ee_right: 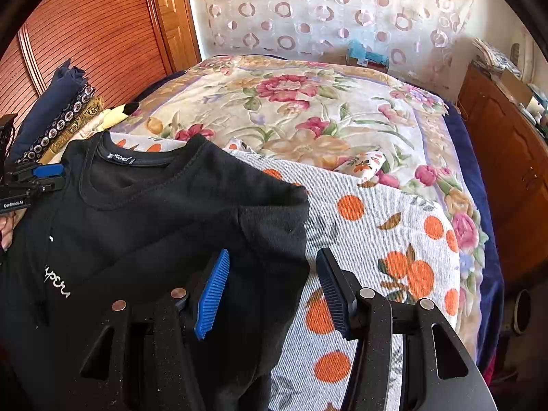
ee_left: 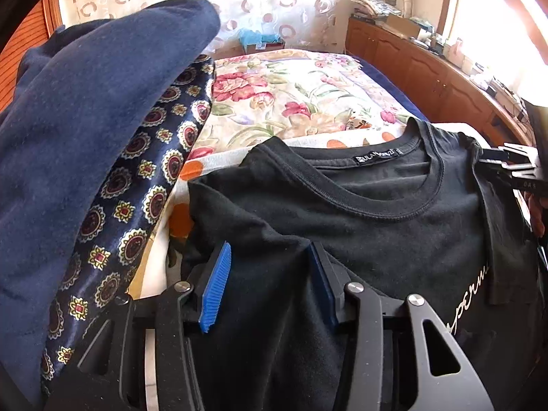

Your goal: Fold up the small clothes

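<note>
Both grippers were black, with flat linkage arms that had triangular cut-outs and round silver pivot screws. The left gripper (ee_left: 270,284) and the right gripper (ee_right: 274,287) carried ribbed blue pads on their fingers. One body bore white "GenRobot.AI" lettering.

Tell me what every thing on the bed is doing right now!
black T-shirt, lying front up, one sleeve folded over its front.
left gripper, shirt fabric between its pads, grip unclear.
right gripper, open, at the shirt's sleeve edge.
orange-print towel, spread under the shirt.
pile of clothes, folded, stacked beside the shirt.
floral blanket, spread over the bed.
</note>
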`<state>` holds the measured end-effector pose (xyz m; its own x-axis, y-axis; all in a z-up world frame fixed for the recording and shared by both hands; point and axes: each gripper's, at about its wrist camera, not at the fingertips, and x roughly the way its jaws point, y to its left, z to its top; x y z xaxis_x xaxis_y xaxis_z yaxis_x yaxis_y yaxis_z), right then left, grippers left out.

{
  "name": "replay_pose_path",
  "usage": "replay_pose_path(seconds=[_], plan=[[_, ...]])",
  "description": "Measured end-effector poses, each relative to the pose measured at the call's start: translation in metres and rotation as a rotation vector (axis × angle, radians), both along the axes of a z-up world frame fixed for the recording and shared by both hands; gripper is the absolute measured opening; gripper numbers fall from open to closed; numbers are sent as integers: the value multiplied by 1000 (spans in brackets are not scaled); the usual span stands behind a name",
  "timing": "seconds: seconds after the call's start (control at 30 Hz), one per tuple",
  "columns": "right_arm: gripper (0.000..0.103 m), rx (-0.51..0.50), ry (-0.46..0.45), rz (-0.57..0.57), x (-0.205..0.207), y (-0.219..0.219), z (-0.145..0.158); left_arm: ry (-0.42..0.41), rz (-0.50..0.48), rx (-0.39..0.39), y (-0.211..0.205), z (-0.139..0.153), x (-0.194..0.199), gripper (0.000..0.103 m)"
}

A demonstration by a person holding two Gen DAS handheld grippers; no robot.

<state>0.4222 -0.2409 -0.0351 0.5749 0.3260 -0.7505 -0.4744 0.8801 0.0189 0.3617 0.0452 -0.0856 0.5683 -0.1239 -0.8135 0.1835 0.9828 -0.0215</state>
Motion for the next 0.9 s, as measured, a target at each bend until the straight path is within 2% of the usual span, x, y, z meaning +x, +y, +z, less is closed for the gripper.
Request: replay_pose_path(seconds=[0.03, 0.1, 0.17, 0.2, 0.23, 0.27, 0.3, 0.33, 0.5, 0.7, 0.9], plan=[[55, 5, 1, -1, 1, 0, 0, -2, -12, -8, 0, 1, -1, 34], [55, 16, 3, -2, 4, 0, 0, 6, -22, -23, -1, 3, -2, 10], [55, 33, 6, 0, 7, 0, 0, 3, -22, -10, -1, 5, -4, 6], [50, 45, 9, 1, 7, 0, 0, -2, -25, -6, -2, 6, -6, 5], [31, 60, 10, 9, 7, 0, 0, -7, -26, -14, -1, 8, -8, 5], [25, 64, 13, 11, 6, 0, 0, -13, -24, -23, 1, 10, -10, 5], [13, 70, 17, 12, 4, 1, 0, -22, -21, -30, 2, 14, -14, 5], [10, 82, 15, 17, 2, 1, 1, -35, -23, -37, 1, 18, -18, 5], [8, 106, -66, 28, -28, -2, 19, -96, -53, -59, 0, 46, -47, 4], [8, 120, -147, 41, -90, -12, 39, -163, -93, -97, 5, 72, -102, 4], [8, 109, -185, 71, -155, -22, 38, -196, -126, -127, 7, 80, -164, 4]])
